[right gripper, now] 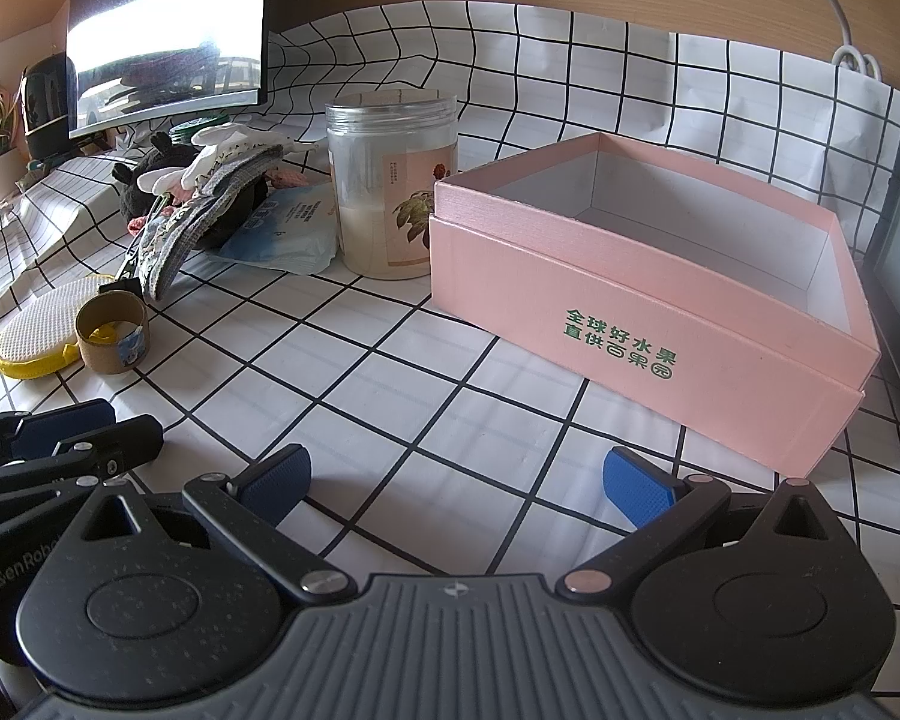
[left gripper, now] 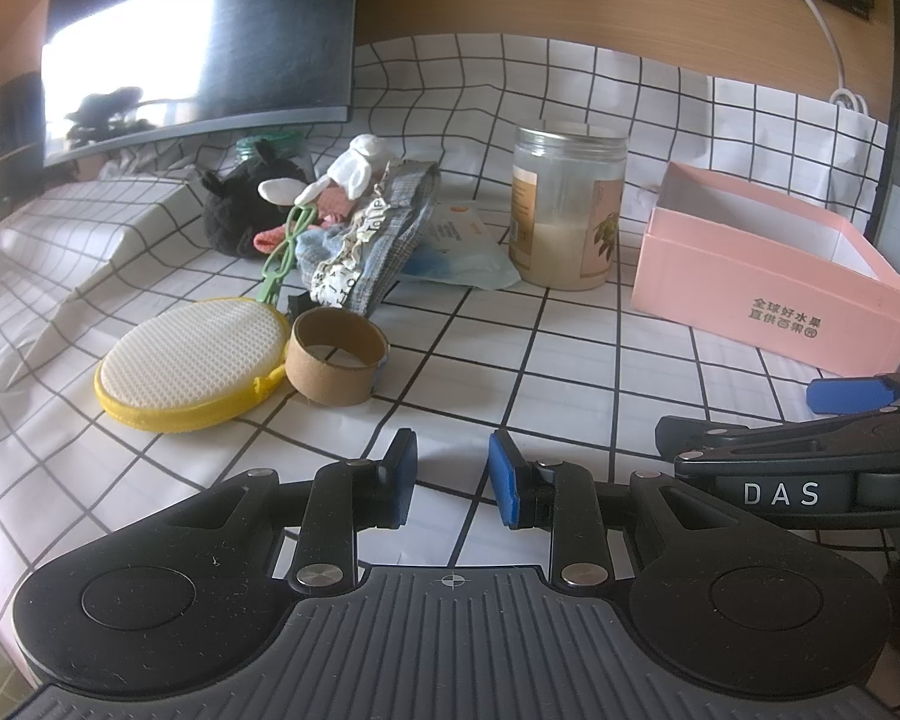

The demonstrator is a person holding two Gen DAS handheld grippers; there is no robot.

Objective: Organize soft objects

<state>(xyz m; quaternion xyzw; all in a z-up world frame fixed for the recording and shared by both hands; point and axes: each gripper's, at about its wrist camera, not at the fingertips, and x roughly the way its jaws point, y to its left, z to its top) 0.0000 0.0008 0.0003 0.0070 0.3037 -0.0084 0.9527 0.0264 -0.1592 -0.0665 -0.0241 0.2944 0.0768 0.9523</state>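
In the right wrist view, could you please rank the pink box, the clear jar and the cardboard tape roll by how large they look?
1. pink box, by far the largest
2. clear jar
3. cardboard tape roll, the smallest

The box also sits nearest the camera, which exaggerates its lead.

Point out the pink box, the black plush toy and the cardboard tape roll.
pink box [right gripper: 660,324], right wrist view, front wall near the green print.
black plush toy [left gripper: 234,216], left wrist view, middle of its body.
cardboard tape roll [left gripper: 330,375], left wrist view, outer wall.
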